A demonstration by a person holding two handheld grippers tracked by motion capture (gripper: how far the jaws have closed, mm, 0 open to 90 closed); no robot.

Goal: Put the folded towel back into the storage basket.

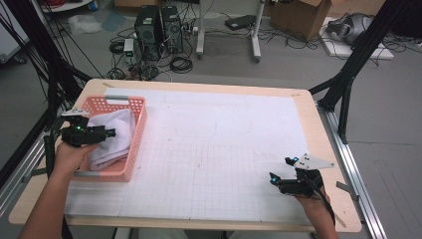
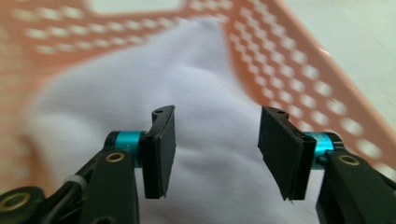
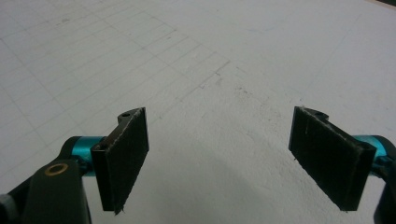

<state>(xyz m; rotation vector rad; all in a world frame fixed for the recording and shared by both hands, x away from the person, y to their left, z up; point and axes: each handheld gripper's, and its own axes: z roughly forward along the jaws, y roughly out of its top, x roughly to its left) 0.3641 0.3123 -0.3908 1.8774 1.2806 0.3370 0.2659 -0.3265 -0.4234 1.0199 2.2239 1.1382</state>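
High view: left gripper (image 1: 110,133) is sitting over the pink basket (image 1: 140,130) at the left edge of the table (image 1: 308,107), pointing toward the table's middle, with its tip above the white towel (image 1: 113,137). Towel is lying bunched inside the basket, filling most of its floor. Basket is standing on the white gridded mat (image 1: 214,149), which is covering most of the tabletop. Left hand (image 1: 69,155) is wrapping the gripper body from below, forearm coming in from the bottom left. Right gripper (image 1: 279,171) is hanging over the mat near the table's near right corner, well apart from the basket, with its grey three-cornered plate on top. Right hand (image 1: 313,201) is holding it from behind.

Left gripper view: jaws are standing partway apart, nothing pinched. Fingertips (image 2: 161,151) are hovering just over the towel (image 2: 140,93), and cloth is showing through the gap between the pads. Can't tell whether the pads are brushing the fabric. Basket wall (image 2: 299,65) is running diagonally behind the towel, blurred, with bare mat beyond it at the upper right.

Right gripper view: jaws are standing wide apart, gripping nothing. Fingertips (image 3: 123,158) are pointing down at bare mat (image 3: 210,60); its faint grid lines and a few dark specks are showing between the pads.
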